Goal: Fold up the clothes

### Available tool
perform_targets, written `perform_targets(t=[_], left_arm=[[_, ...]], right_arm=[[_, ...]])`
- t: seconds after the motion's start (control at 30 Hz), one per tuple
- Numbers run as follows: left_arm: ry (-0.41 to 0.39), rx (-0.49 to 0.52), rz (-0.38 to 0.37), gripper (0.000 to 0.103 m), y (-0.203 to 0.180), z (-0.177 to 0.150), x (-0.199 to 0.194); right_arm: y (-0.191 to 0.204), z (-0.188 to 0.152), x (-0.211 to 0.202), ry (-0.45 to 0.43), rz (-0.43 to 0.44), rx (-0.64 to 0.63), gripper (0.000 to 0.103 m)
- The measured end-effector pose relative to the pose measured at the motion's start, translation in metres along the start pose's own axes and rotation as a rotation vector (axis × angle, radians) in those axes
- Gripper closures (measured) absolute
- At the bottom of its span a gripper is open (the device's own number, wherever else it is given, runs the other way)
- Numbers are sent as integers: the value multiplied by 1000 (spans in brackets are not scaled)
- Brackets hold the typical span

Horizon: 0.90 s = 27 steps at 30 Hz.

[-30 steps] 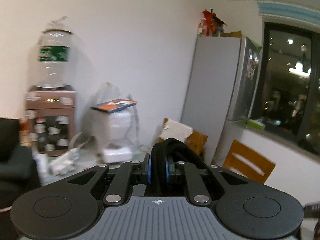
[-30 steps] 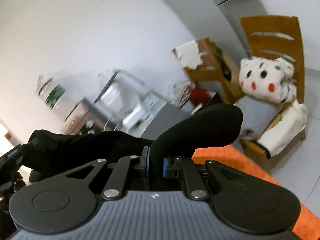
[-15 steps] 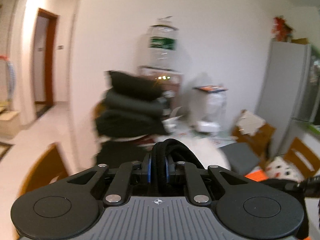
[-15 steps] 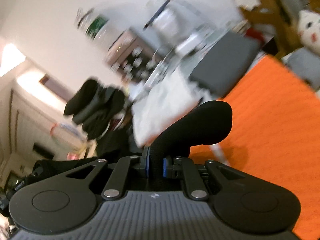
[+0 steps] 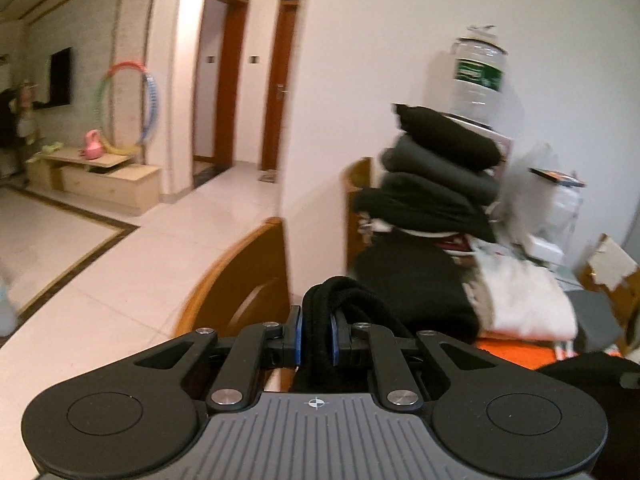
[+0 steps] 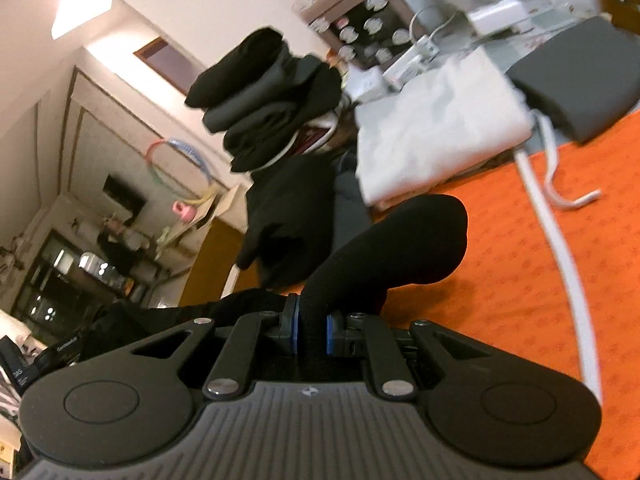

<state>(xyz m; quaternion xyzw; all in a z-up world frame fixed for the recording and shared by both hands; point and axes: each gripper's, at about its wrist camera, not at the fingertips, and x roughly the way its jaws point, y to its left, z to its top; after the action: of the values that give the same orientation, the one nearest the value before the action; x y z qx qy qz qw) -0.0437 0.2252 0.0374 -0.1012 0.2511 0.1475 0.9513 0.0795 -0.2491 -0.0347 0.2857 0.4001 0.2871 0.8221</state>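
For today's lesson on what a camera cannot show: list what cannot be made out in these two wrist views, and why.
- Black knitted garment, left view: the left gripper body hides all but a pinched fold.
- The same garment, right view: the right gripper body cuts off its lower part.
- Stack of folded dark clothes: motion blur, count unclear.
- Orange patterned cloth: its print is blurred.

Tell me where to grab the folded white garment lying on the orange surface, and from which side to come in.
Grip the folded white garment at its thick near edge, where the layers stack just above the orange surface. Come in low across the bare orange cloth: a folded grey garment crowds one side and a pile of dark folded clothes the other. Both grippers now clamp black fabric.
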Motion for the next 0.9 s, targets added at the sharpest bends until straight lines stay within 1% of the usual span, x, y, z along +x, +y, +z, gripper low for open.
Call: perform_targets(t=[0.17, 0.3, 0.4, 0.5, 0.57, 0.6, 0.67, 0.7, 0.73, 0.77, 0.8, 0.83, 0.87, 0.9], left_arm=[[16, -35, 60, 88, 19, -9, -9], [17, -50, 76, 88, 28, -14, -19], [22, -69, 82, 87, 34, -20, -22], [58, -83, 91, 86, 41, -37, -19], [80, -75, 119, 85, 45, -52, -17], [74, -67, 139, 85, 47, -58, -18], [72, -58, 173, 74, 53, -69, -21], [78, -61, 186, 64, 56, -72, -22], [80, -68, 193, 60, 59, -76, -24], [83, -77, 193, 59, 63, -79, -26], [88, -83, 187, 56, 64, -81, -28], [91, -89, 181, 49, 66, -85, -30], [90, -91, 173, 45, 66, -88, -33], [90, -92, 165, 39, 66, -92, -36]], right_arm=[[5, -18, 7, 53, 19, -9, 89], [11, -24, 0, 71, 24, -50, 89], [14, -26, -8, 66, 20, -61, 89], [9, -31, -14, 64, -7, -70, 89], [2, -37, -14, 90, -53, -80, 89], [-2, -41, -13, 104, -88, -88, 85], [-9, -49, -12, 136, -176, -109, 80], [-11, -52, -11, 149, -226, -119, 72], [-12, -56, -12, 158, -264, -128, 68], [-12, -59, -14, 159, -296, -143, 67], [-11, -62, -17, 155, -327, -162, 65], [-9, -64, -19, 147, -355, -187, 62], [-5, -67, -22, 133, -385, -215, 60], [1, -68, -24, 112, -411, -247, 56]])
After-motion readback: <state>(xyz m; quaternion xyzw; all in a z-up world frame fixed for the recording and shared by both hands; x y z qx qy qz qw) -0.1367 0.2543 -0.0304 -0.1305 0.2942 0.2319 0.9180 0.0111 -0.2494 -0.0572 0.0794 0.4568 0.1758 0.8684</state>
